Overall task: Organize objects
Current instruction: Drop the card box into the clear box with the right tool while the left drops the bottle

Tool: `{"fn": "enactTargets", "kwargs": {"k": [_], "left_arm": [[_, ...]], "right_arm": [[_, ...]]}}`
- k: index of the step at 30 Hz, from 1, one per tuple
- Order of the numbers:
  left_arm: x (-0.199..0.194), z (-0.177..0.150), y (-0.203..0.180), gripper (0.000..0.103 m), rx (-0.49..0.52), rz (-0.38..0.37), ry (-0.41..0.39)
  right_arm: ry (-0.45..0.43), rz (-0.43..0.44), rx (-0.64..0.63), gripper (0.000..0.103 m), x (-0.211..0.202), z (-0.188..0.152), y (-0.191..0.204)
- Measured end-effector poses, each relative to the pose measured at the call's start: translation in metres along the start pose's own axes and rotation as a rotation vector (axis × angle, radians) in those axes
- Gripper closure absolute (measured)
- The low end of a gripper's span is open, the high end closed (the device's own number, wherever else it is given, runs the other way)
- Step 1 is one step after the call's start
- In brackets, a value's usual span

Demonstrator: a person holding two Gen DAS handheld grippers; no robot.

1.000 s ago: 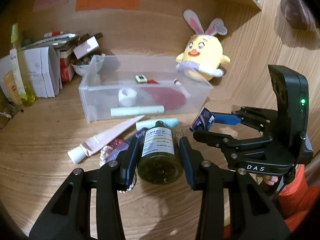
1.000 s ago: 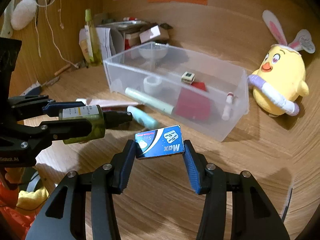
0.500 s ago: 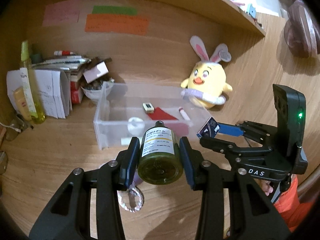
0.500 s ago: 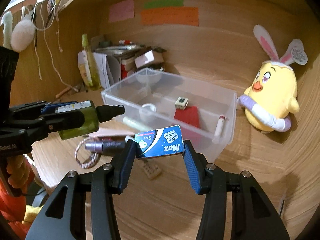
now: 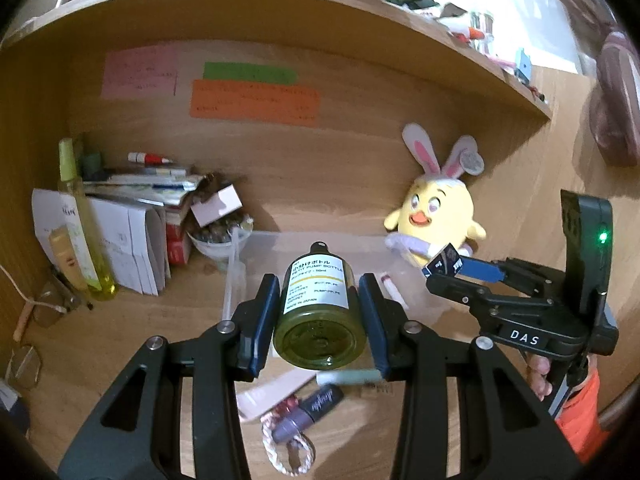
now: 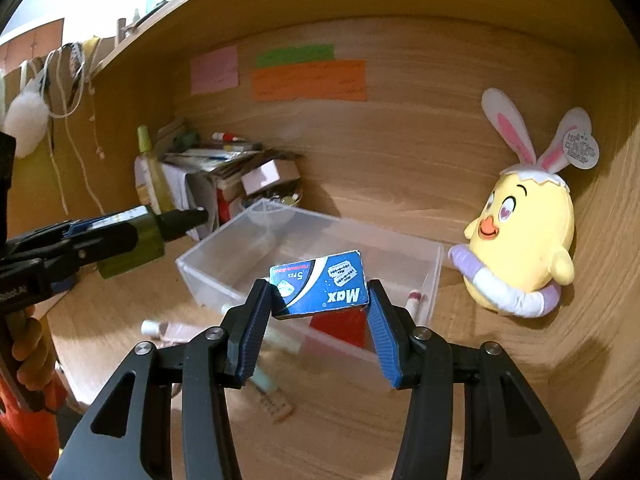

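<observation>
Left claw [image 5: 318, 312] clamped on the bottle [image 5: 318, 312], pads on its flanks, base toward the camera, black cap pointing ahead. Bottle held in the air, clear of the desk [image 5: 120, 340].

Right claw [image 6: 320, 306] clamped on the blade box [image 6: 322, 288], a flat blue pack gripped by its short ends, printed face up. Also off the desk.

The bin [image 6: 224, 280], clear plastic and open-topped, sits ahead of and below both claws; its near rim lies just past the right claw's tips. Inside, partly hidden: a red card [image 6: 340, 328] and a small tube [image 6: 412, 300] by the right wall.

Below the left claw, loose on the desk: a lipstick [image 5: 308, 412], a braided cord [image 5: 288, 456], a pale tube [image 5: 348, 378].

Plush chick [image 6: 520, 248] stands right of the bin, against the back wall. Paper stack [image 5: 132, 236] and tall yellow bottle [image 5: 80, 220] to the left. Bare desk shows between stack and bin. Shelf edge [image 5: 280, 20] overhead.
</observation>
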State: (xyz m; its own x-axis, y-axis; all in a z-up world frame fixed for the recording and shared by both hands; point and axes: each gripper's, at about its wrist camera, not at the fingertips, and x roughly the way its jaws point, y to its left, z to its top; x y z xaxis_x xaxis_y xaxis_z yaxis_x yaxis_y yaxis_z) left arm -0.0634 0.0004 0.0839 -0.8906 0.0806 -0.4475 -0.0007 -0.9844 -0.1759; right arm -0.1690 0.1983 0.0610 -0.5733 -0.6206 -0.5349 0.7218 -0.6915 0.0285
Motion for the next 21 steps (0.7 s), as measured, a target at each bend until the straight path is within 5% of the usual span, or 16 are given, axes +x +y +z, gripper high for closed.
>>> {"fn": "enactTargets", "kwargs": {"k": [8,21], "left_arm": [[0.018,0.021,0.009,0.062,-0.017,0.042,-0.003],[0.088,0.013,0.037,0.062,-0.080,0.078,0.135]], "right_arm": [[0.010,0.000,0.034,0.058,0.020,0.016,-0.010],[0.114,0.006,0.072,0.058,0.072,0.009,-0.021]]}}
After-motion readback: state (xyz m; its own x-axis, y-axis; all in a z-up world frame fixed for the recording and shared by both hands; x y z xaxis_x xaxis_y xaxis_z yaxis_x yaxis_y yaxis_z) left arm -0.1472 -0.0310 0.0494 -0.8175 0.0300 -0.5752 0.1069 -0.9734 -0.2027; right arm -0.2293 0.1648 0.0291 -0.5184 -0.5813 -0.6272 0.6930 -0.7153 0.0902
